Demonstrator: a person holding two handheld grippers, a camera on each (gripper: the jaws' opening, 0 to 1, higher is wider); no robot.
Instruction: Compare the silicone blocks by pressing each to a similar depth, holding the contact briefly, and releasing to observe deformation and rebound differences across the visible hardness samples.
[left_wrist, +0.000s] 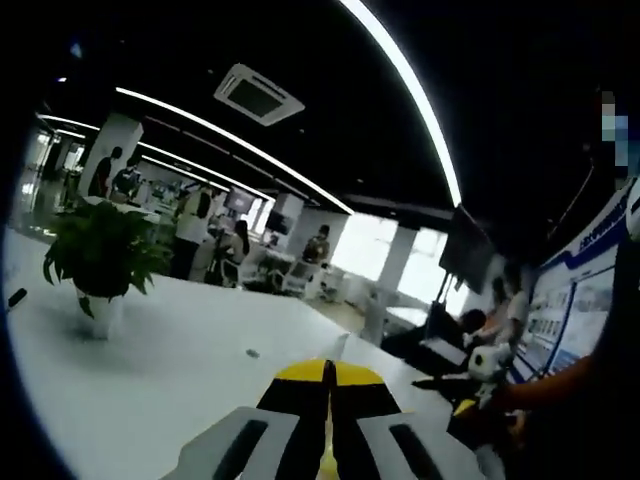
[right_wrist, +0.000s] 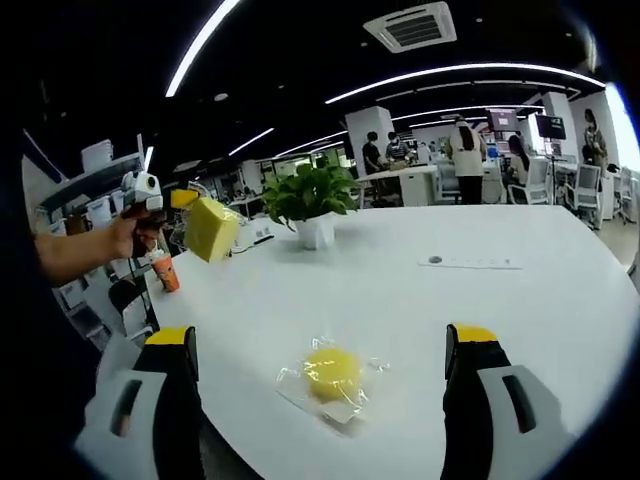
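Jaws of your right gripper (right_wrist: 318, 390) are wide apart over the bagged yellow block (right_wrist: 332, 372) on the table (right_wrist: 480, 310). Go straight down, press softly. Your left gripper (left_wrist: 327, 440) is clenched on a yellow block (right_wrist: 212, 228) held up far left.

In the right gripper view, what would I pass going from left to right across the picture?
Hand holding the left gripper → yellow block → potted plant → yellow ball in a clear bag on the table → small flat strip → people at far desks.
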